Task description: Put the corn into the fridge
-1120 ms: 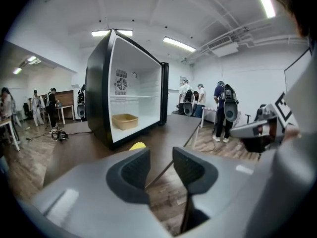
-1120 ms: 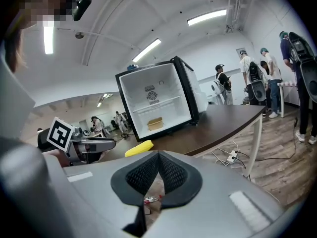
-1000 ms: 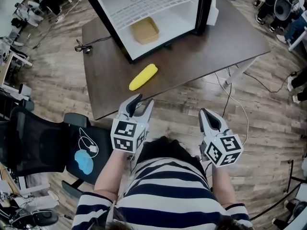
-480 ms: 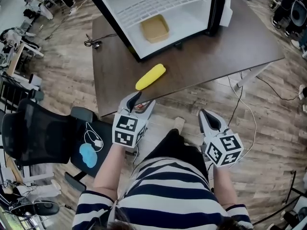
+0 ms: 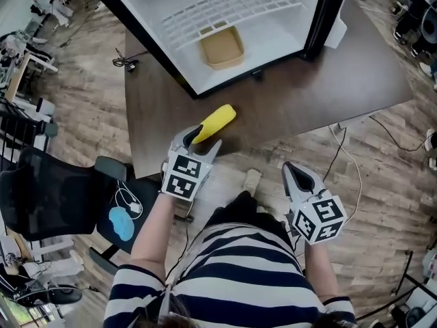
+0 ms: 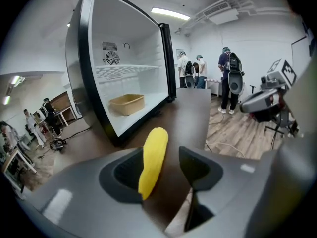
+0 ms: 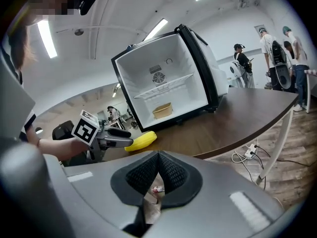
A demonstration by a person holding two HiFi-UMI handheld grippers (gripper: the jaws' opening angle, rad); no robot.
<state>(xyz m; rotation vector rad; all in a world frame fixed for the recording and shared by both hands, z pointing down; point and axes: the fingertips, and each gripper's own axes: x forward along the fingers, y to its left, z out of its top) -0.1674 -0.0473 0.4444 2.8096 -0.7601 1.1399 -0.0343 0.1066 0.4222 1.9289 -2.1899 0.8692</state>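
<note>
A yellow corn cob (image 5: 214, 122) lies on the dark wooden table (image 5: 307, 94), close to its near edge and in front of the open fridge (image 5: 225, 19). My left gripper (image 5: 203, 141) is open, and the cob's near end sits between its jaws. In the left gripper view the corn (image 6: 153, 157) lies close to the left jaw, with a gap to the right one; the left gripper (image 6: 166, 168) has not closed on it. My right gripper (image 5: 295, 169) hangs off the table over the floor, shut and empty. The right gripper view shows the corn (image 7: 141, 141) by the left gripper (image 7: 106, 135).
A tan tray (image 5: 222, 48) sits on the fridge's white floor under a wire shelf (image 5: 232, 9). A black office chair (image 5: 48, 203) stands left of me. Cables (image 5: 345, 156) trail over the wooden floor at the right. Several people (image 6: 228, 78) stand far off.
My left gripper has moved forward over the table edge to the corn, so the cob's near end now lies between its open jaws. The right gripper has stayed low and shut.
</note>
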